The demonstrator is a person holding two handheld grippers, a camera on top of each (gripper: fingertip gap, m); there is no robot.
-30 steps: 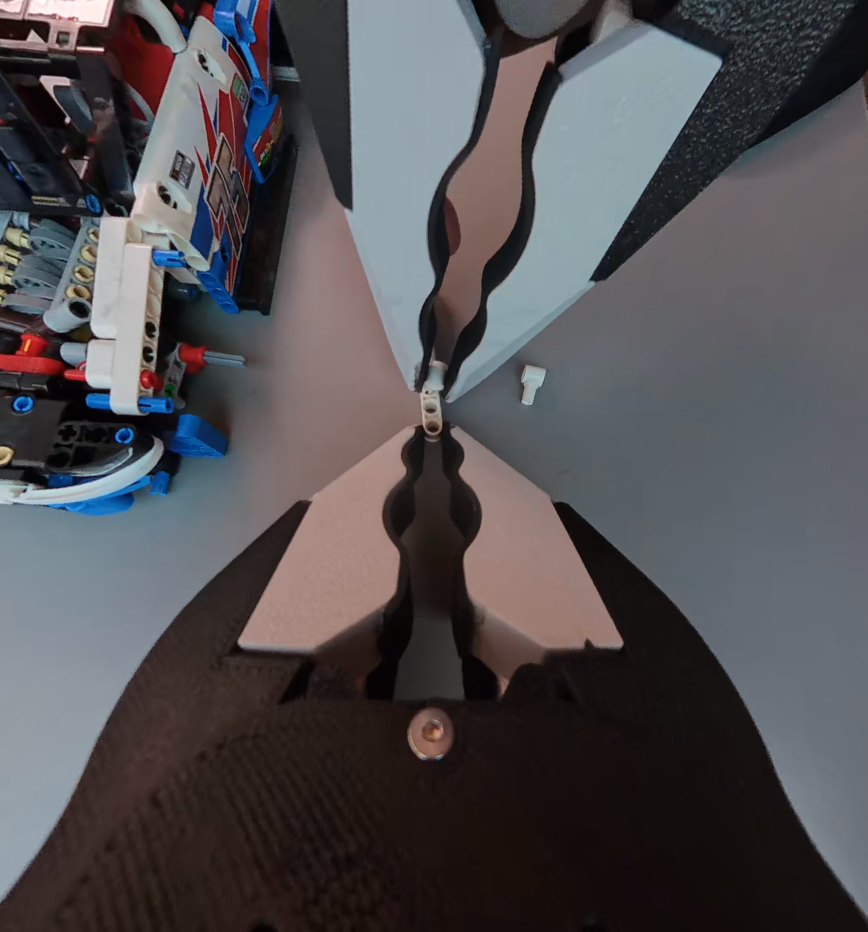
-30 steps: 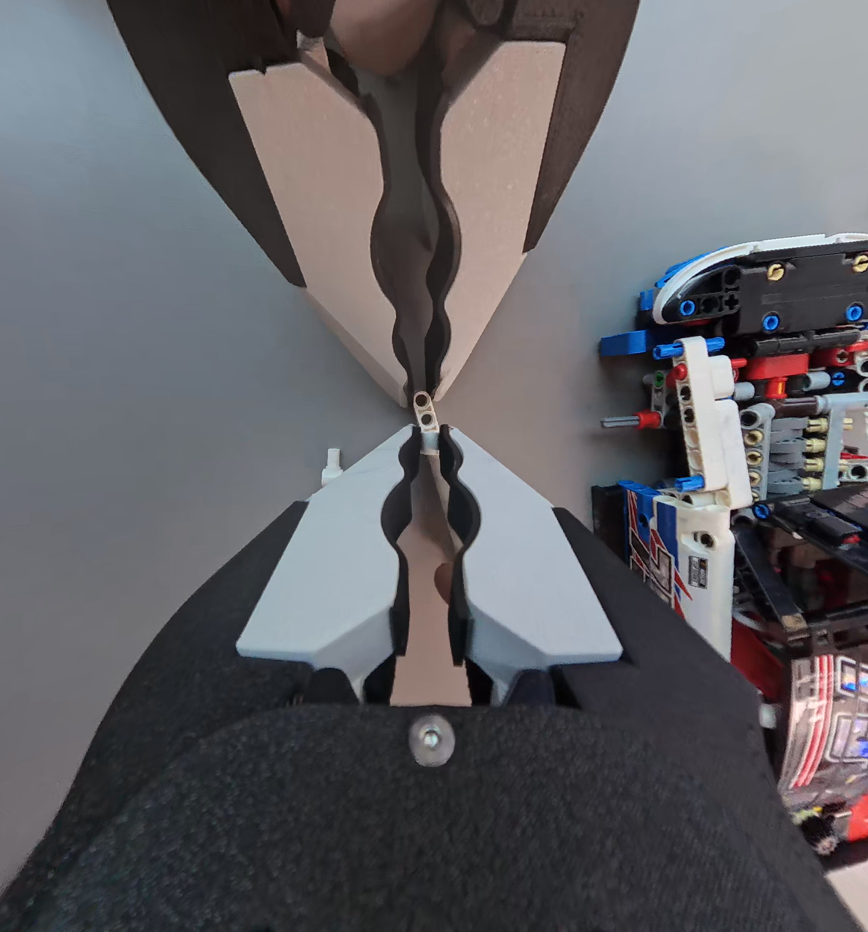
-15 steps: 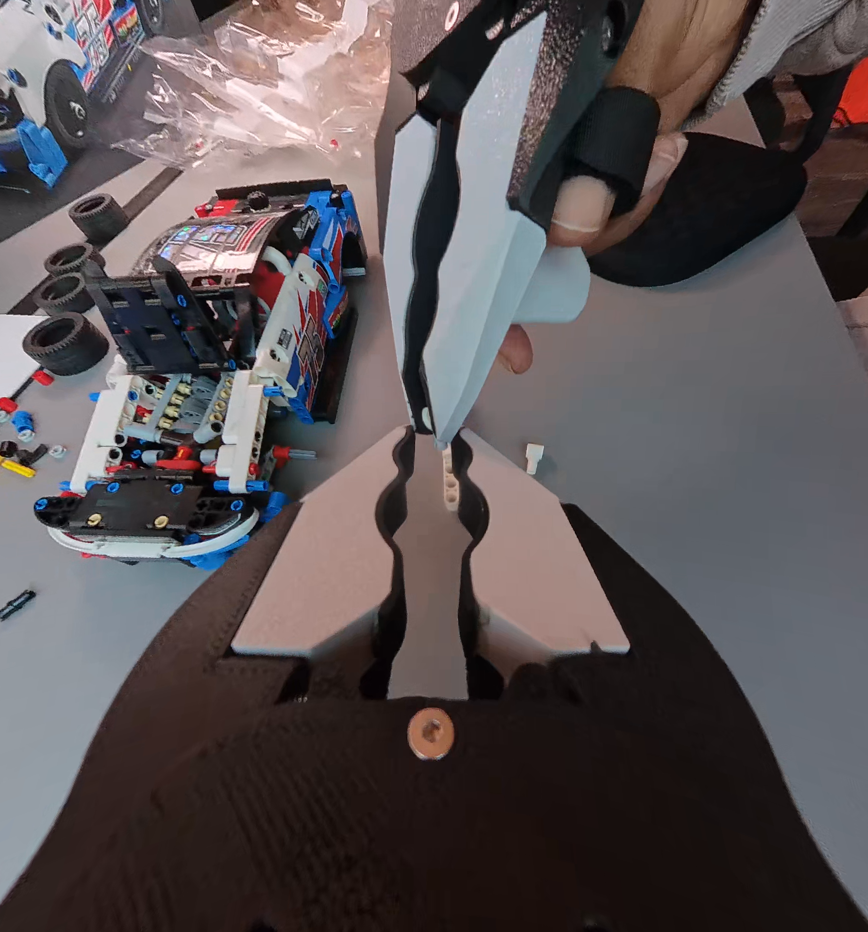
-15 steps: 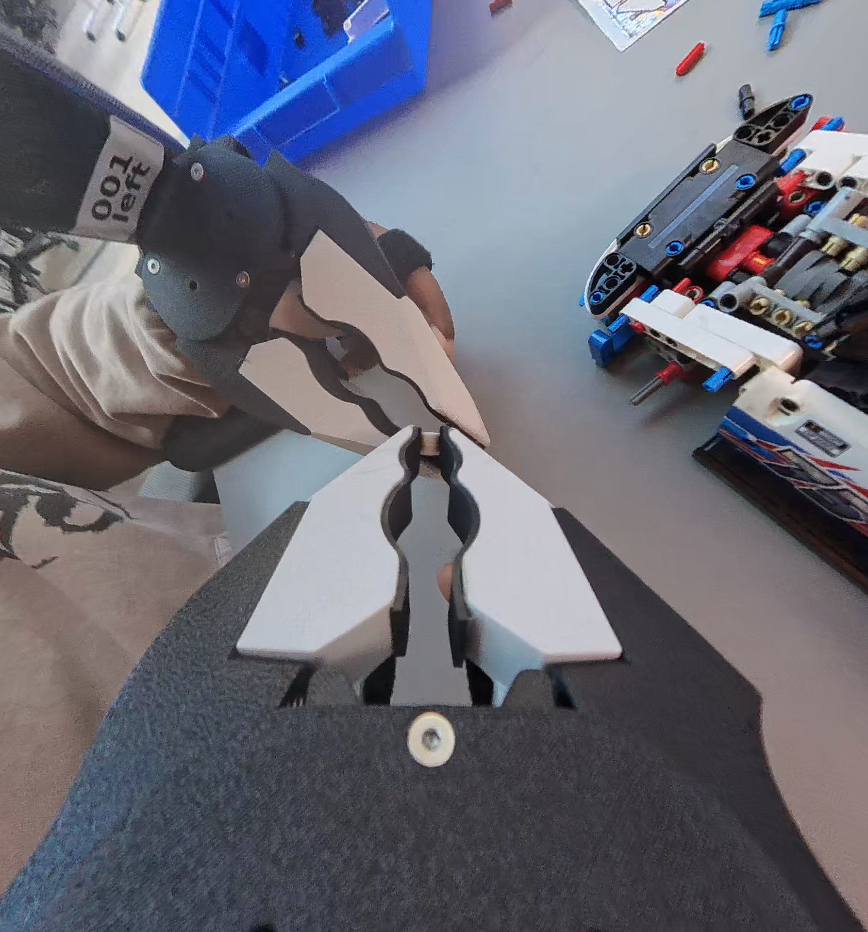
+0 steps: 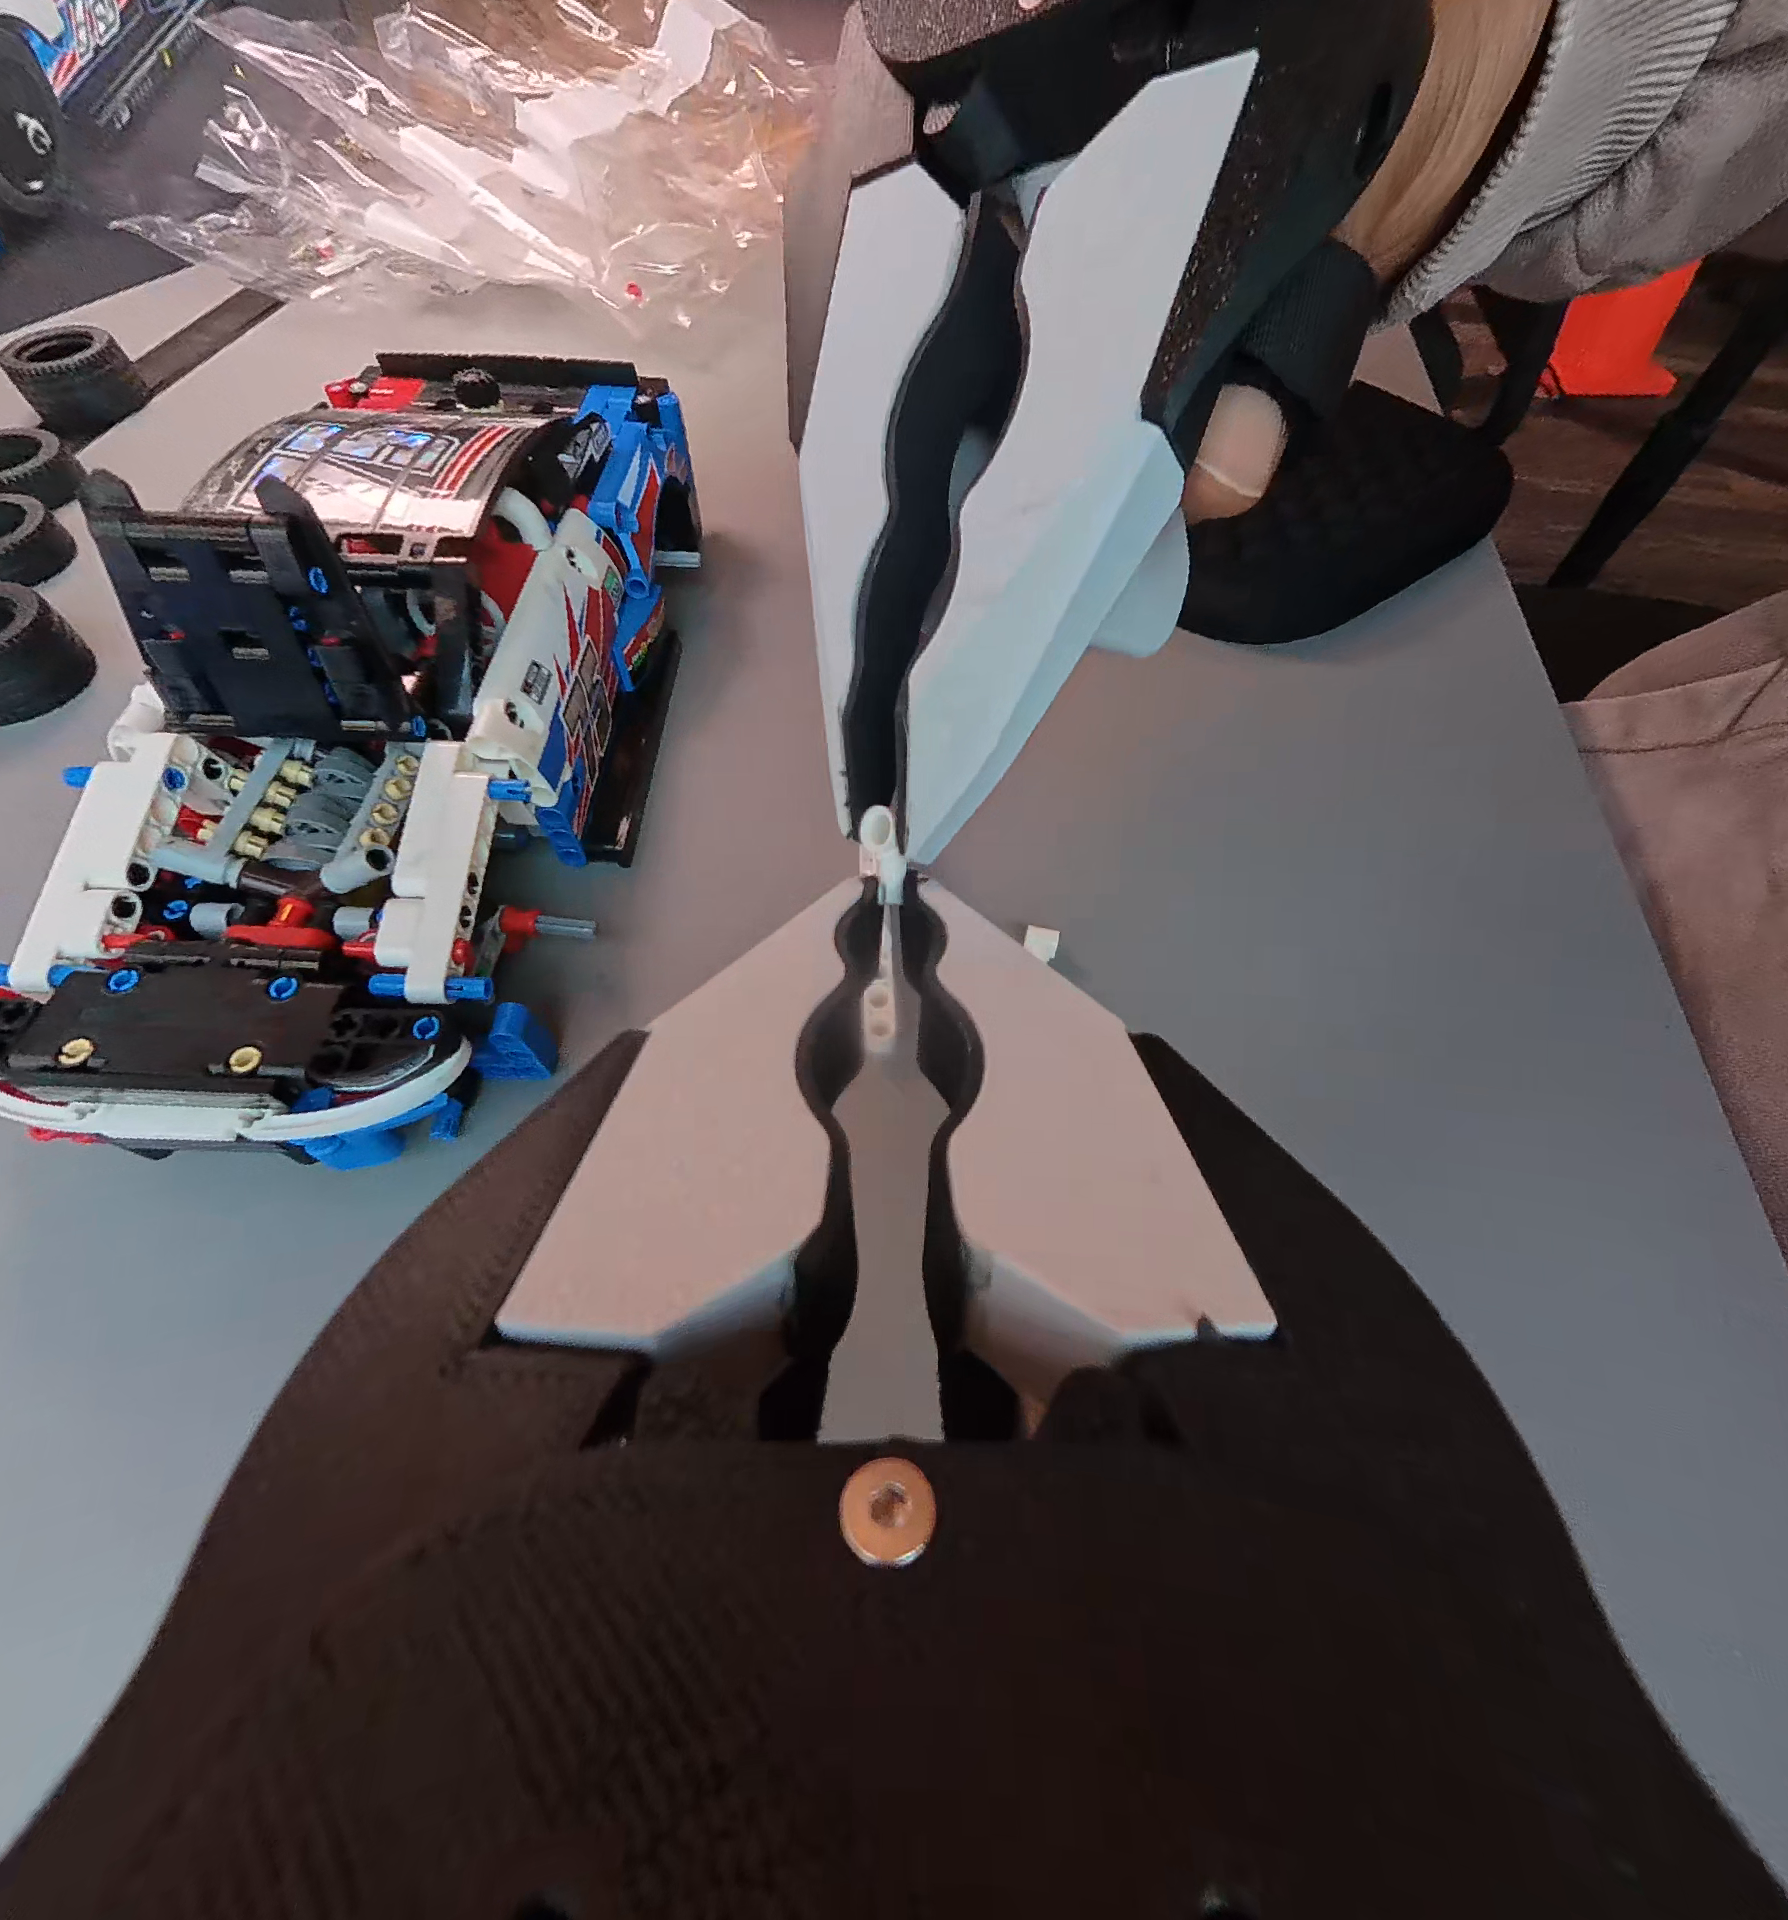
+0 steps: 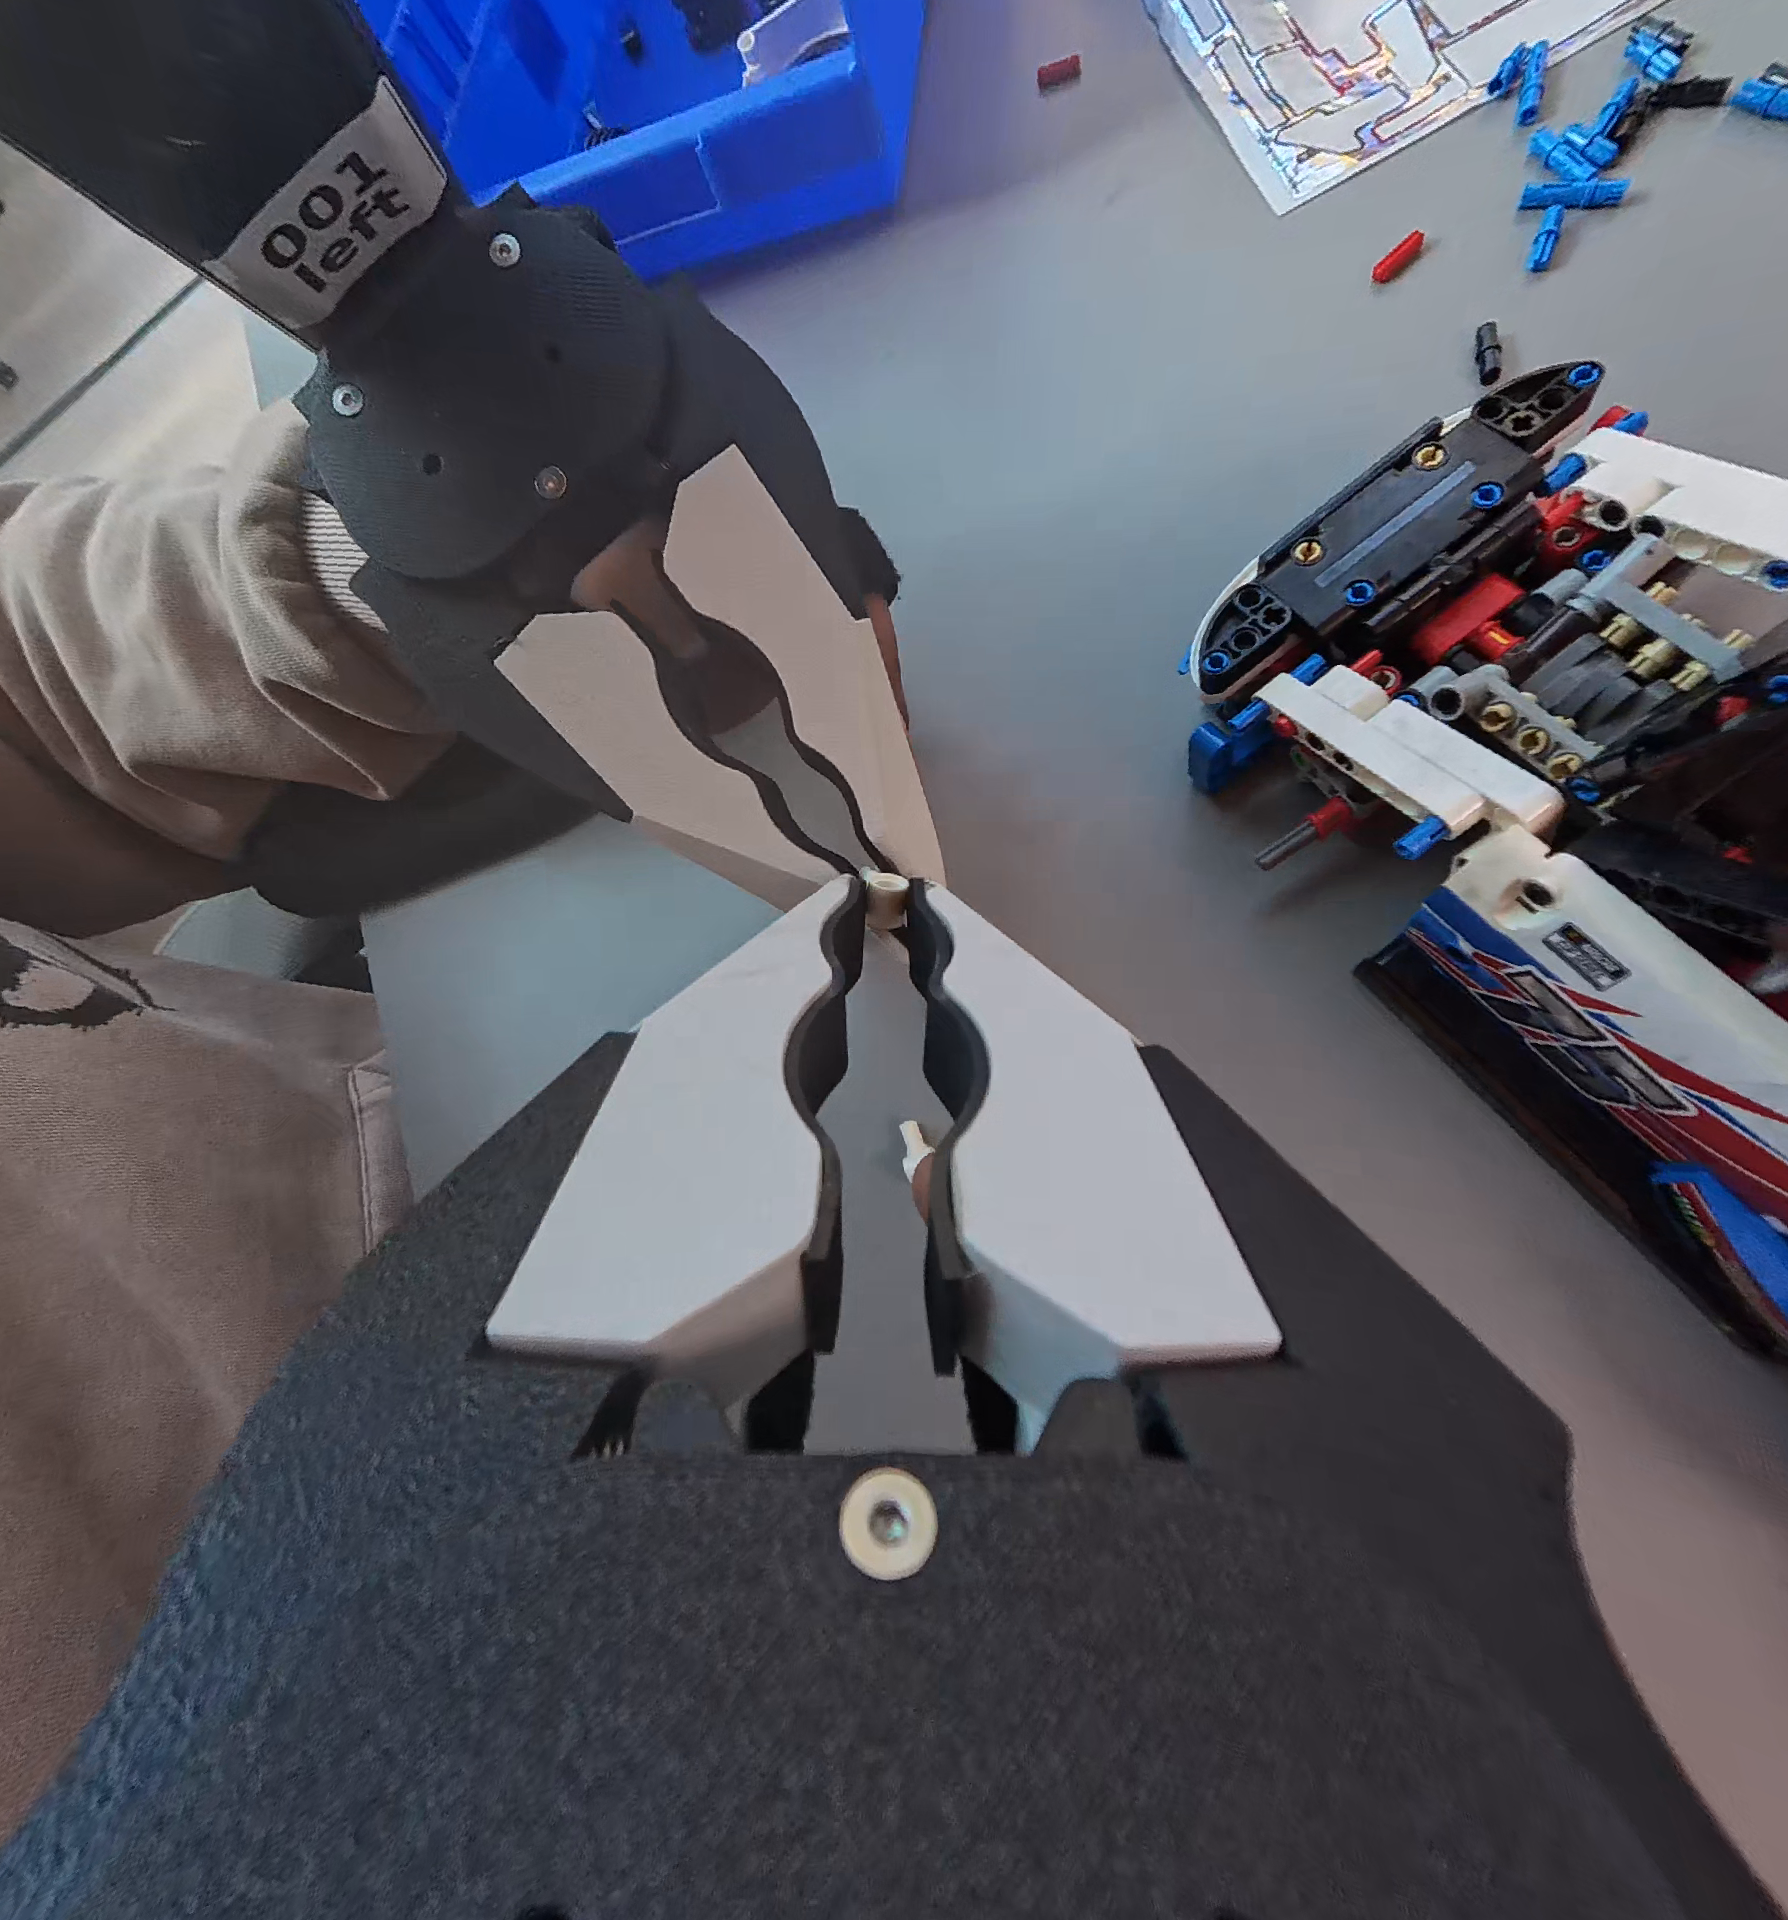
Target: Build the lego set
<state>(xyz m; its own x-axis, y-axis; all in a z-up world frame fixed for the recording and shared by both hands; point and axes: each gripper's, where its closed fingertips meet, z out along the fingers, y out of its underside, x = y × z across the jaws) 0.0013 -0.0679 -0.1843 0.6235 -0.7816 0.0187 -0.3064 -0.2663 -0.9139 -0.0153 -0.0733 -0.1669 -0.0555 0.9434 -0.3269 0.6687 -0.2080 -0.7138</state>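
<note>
My left gripper (image 5: 885, 902) is shut on a white beam (image 5: 879, 1010) with holes, held upright above the grey table (image 5: 1285, 831). My right gripper (image 5: 877, 836) comes in from above, tip to tip with the left one, shut on a small white connector (image 5: 879, 831) that touches the beam's top end. In the right wrist view my right gripper (image 6: 882, 902) holds the connector (image 6: 885, 896), and the left gripper (image 6: 872, 871) meets it from the upper left. The partly built red, white and blue car (image 5: 350, 779) stands to the left, and it also shows in the right wrist view (image 6: 1544, 727).
A loose white pin (image 5: 1041, 943) lies on the table just right of the tips. Black tyres (image 5: 7, 644) and clear plastic bags (image 5: 474, 156) lie behind the car. A blue bin (image 6: 661, 135), an instruction sheet (image 6: 1337, 94) and blue pins (image 6: 1576, 156) lie farther off. Left and right tips are no more than a few centimetres apart.
Both grippers have risen and tilted up from the table, still tip to tip. The right gripper has turned so that both its fingers face the left camera. Both keep their pieces.
</note>
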